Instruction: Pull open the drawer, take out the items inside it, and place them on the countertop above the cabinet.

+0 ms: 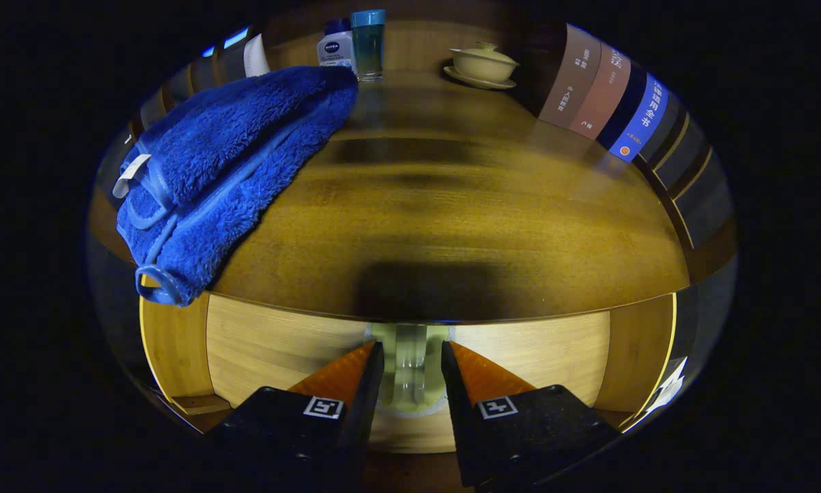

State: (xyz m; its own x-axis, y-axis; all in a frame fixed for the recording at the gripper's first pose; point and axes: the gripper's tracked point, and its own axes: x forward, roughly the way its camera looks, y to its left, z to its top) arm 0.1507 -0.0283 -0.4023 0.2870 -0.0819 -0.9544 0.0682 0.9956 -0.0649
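Straddling the pale handle (410,366) on the drawer front (280,349), the gripper (412,359) has its 2 fingers on either side of it, close against it, so the tool looks closed on the handle; whether both pads truly press is hard to confirm, but no gap shows. That placement makes sense as the setup for the 1st step, a straight pull to slide the drawer out from under the countertop (451,226). The drawer looks shut, its front sitting just below the countertop's front edge, so the items inside are hidden and nothing has been taken out. A blue towel (225,171) lies at the countertop's left side, 1 corner drooping over the front edge above the drawer's left end; it may brush the drawer or the hand later. At the back edge stand a small bottle (335,48) and a blue-capped glass (368,44), touching or nearly so, with a lidded cup on a saucer (482,65) toward the back right corner. Books (605,99) line the right edge. The middle of the countertop is bare, a sensible landing spot for the items.
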